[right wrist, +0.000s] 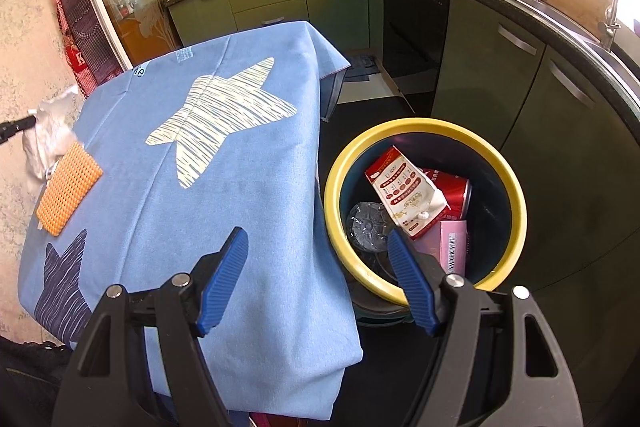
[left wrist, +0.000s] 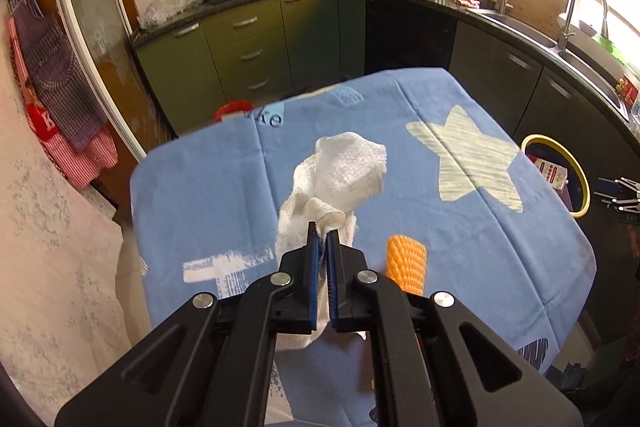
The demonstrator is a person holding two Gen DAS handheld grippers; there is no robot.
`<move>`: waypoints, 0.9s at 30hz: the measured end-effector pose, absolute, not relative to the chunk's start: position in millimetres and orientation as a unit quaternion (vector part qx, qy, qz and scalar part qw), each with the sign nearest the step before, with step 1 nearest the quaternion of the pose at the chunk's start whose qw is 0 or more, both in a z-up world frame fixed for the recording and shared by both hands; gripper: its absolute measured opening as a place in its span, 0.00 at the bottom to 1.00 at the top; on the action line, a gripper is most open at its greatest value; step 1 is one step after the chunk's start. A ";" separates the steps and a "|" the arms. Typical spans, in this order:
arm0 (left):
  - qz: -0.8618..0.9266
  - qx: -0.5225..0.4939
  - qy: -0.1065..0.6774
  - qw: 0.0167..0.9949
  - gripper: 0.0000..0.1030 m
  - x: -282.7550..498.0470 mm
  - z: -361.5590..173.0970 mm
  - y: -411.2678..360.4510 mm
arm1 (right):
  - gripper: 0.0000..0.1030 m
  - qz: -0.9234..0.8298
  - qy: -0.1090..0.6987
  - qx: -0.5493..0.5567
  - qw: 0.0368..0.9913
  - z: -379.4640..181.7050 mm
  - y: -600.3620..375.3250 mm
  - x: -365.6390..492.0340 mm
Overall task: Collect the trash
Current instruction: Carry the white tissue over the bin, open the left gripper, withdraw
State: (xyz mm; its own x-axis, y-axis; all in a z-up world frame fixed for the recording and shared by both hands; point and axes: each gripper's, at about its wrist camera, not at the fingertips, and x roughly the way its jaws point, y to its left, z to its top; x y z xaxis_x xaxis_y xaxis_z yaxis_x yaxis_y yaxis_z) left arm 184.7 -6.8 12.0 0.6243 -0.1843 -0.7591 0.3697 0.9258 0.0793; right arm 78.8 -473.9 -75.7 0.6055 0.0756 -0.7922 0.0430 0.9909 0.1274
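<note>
My left gripper (left wrist: 322, 231) is shut on a crumpled white paper towel (left wrist: 340, 175) and holds it above the blue tablecloth (left wrist: 208, 187). An orange foam net sleeve (left wrist: 406, 263) lies on the cloth just right of the gripper. In the right wrist view the towel (right wrist: 50, 137) and the orange sleeve (right wrist: 68, 187) sit at the far left. My right gripper (right wrist: 314, 241) is open and empty, above the table's right edge beside the yellow-rimmed trash bin (right wrist: 516, 203). The bin holds a carton (right wrist: 404, 199), a red can (right wrist: 452, 193), a pink box (right wrist: 452, 245) and a clear plastic piece (right wrist: 366, 223).
The bin (left wrist: 582, 179) stands on the dark floor right of the table. Green kitchen cabinets (left wrist: 248, 47) and a dark counter with a sink (left wrist: 580, 39) curve around behind. An apron (left wrist: 60, 95) hangs on the left wall. A red object (left wrist: 232, 109) shows behind the table.
</note>
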 end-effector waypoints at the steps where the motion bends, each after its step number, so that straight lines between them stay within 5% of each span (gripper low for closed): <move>1: -0.154 0.115 0.400 0.896 0.04 183.3 17.1 -6.5 | 0.67 0.008 0.444 0.067 0.894 -75.9 -473.7 78.6; 27: -0.213 0.186 0.308 0.908 0.04 167.1 128.9 -81.3 | 0.67 -0.002 0.423 0.074 0.903 -62.2 -478.3 54.7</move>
State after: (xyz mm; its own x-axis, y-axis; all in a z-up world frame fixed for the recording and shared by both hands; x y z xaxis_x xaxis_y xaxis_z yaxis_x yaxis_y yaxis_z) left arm 167.1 -81.3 128.9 0.7193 -0.2729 -0.6389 0.5018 0.8400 0.2062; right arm 54.7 -478.3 -62.2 0.6429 0.0591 -0.7637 0.0652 0.9892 0.1314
